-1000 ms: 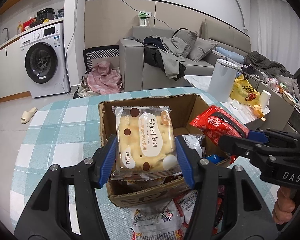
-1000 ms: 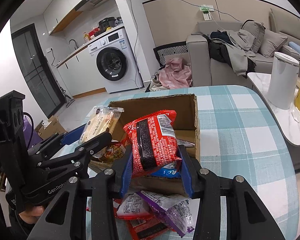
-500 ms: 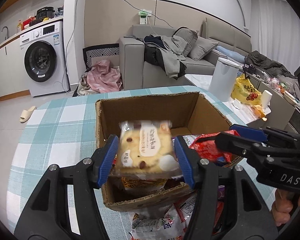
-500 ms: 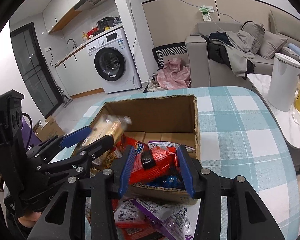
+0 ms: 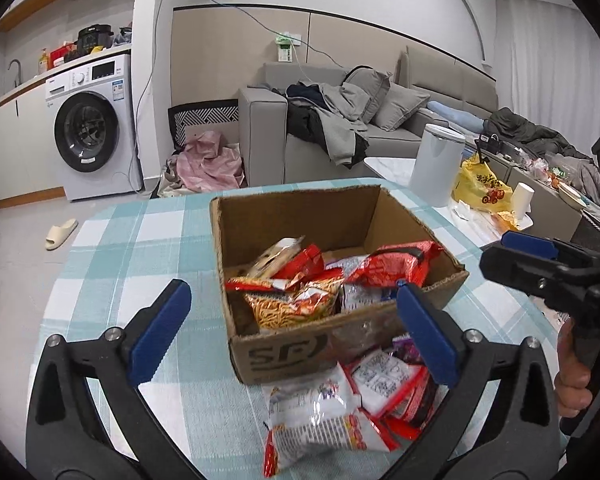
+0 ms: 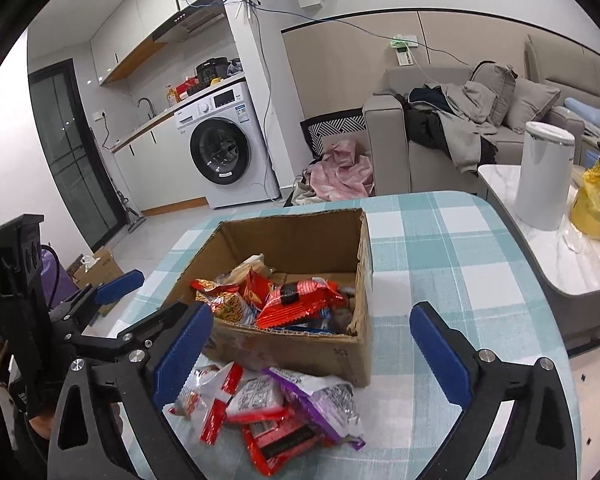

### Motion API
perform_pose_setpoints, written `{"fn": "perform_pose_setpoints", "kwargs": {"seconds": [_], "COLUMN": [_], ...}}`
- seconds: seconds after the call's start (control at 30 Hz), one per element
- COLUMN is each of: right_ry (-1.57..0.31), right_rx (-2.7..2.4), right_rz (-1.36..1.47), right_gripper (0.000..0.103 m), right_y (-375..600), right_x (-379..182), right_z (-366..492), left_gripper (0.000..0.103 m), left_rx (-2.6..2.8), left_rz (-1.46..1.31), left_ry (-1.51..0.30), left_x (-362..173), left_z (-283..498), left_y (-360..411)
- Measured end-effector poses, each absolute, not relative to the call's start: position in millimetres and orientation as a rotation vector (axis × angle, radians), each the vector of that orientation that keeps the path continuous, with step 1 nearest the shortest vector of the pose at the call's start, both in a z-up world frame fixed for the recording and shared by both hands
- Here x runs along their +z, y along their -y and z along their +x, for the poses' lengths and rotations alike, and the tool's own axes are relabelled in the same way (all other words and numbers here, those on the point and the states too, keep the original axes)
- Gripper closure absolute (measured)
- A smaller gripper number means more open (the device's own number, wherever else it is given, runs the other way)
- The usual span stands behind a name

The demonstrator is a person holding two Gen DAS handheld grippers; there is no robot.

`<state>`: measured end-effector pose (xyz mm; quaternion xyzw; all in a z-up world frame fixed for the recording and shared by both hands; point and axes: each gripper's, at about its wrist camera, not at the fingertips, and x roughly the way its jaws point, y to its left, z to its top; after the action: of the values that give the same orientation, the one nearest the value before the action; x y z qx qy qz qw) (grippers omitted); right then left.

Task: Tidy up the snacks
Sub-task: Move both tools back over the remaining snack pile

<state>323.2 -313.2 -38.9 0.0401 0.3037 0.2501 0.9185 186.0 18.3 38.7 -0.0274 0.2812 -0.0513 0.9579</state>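
An open cardboard box (image 5: 284, 354) (image 6: 292, 350) stands on the checked table and holds several snack packets, among them a red packet (image 5: 388, 266) (image 6: 296, 300) and a pale cookie packet (image 5: 278, 254) (image 6: 246, 268). Loose snack packets (image 5: 340, 400) (image 6: 276, 408) lie on the cloth in front of the box. My left gripper (image 5: 292, 332) is open and empty, just in front of the box. My right gripper (image 6: 312, 350) is open and empty, over the loose packets; it also shows in the left wrist view (image 5: 540, 264) at the right.
The table (image 5: 140, 240) (image 6: 452, 272) has a teal and white checked cloth. A low side table to the right carries a white bin (image 6: 546, 176) and a yellow bag (image 6: 596, 208). A sofa (image 5: 340, 136) and washing machine (image 5: 92, 132) stand behind.
Both grippers have opened and pulled back. The cookie packet from the left and the red packet from the right now lie in the box.
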Motion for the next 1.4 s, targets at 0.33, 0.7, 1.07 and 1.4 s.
{"fn": "perform_pose_setpoints", "kwargs": {"seconds": [0.33, 0.7, 1.07, 1.4], "right_ry": [-0.672, -0.7, -0.766, -0.828], "right_rx": [0.507, 0.509, 0.545, 0.521], "right_rz": [0.128, 0.135, 0.086, 0.034], "right_gripper": [0.001, 0.002, 0.002, 0.002], "right_y": [332.2, 335.3, 320.7, 311.2], "right_x": [-62.5, -80.7, -98.8, -117.6], "right_z": [305.4, 303.8, 306.5, 313.1], "left_gripper": [0.001, 0.001, 0.001, 0.001], "left_rx": [-0.073, -0.085, -0.114, -0.131], "left_rz": [-0.058, -0.039, -0.06, -0.088], "left_ry": [-0.594, -0.668, -0.716, -0.767], "left_x": [27.1, 5.2, -3.7, -14.8], "left_z": [134.3, 120.6, 138.6, 147.6], "left_y": [-34.0, -33.7, -25.9, -23.7]}}
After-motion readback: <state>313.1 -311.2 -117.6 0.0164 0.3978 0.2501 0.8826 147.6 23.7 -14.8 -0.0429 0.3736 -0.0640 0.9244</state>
